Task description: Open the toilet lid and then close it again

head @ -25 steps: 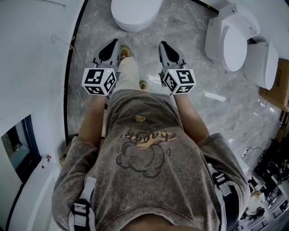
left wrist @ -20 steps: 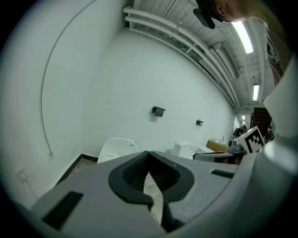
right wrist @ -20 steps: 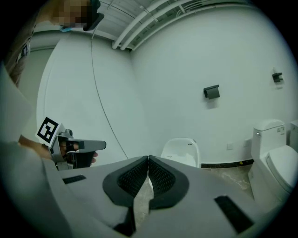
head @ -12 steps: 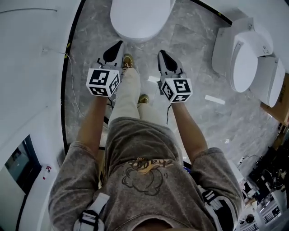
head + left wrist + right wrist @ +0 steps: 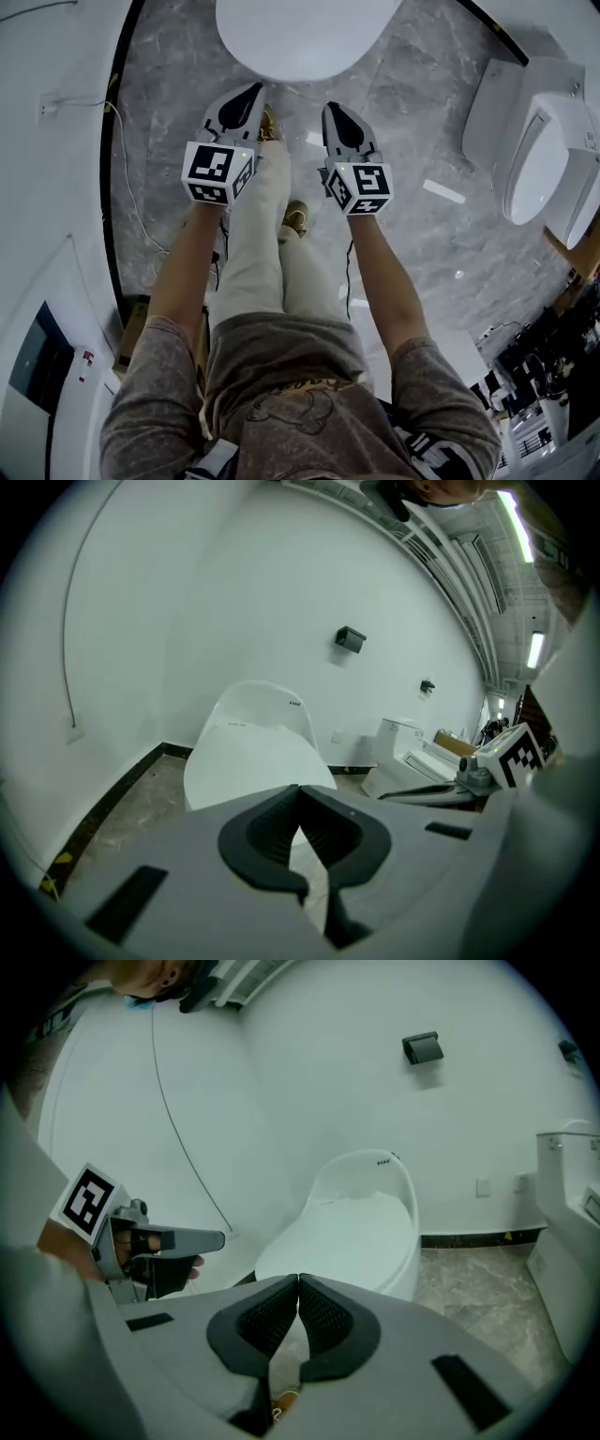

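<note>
Both tongs sit lower and nearer the toilet lid [image 5: 305, 37] than before. Lid is down, just ahead of left gripper [image 5: 248, 97] and right gripper [image 5: 334, 114], apart from both. Jaws clenched, empty.

the person holds both arms out in front, side by side. the left arm [image 5: 186, 272] and the right arm [image 5: 382, 281] are bare and almost straight. the left gripper [image 5: 249, 94] points forward and a bit down. its two jaws are pressed together, with nothing between them. the right gripper [image 5: 335, 111] points the same way. its jaws are together too, with nothing in them. the two grippers are near each other but do not touch. the left cube [image 5: 217, 172] and the right cube [image 5: 359, 187] sit at the back, by the hands.
</note>
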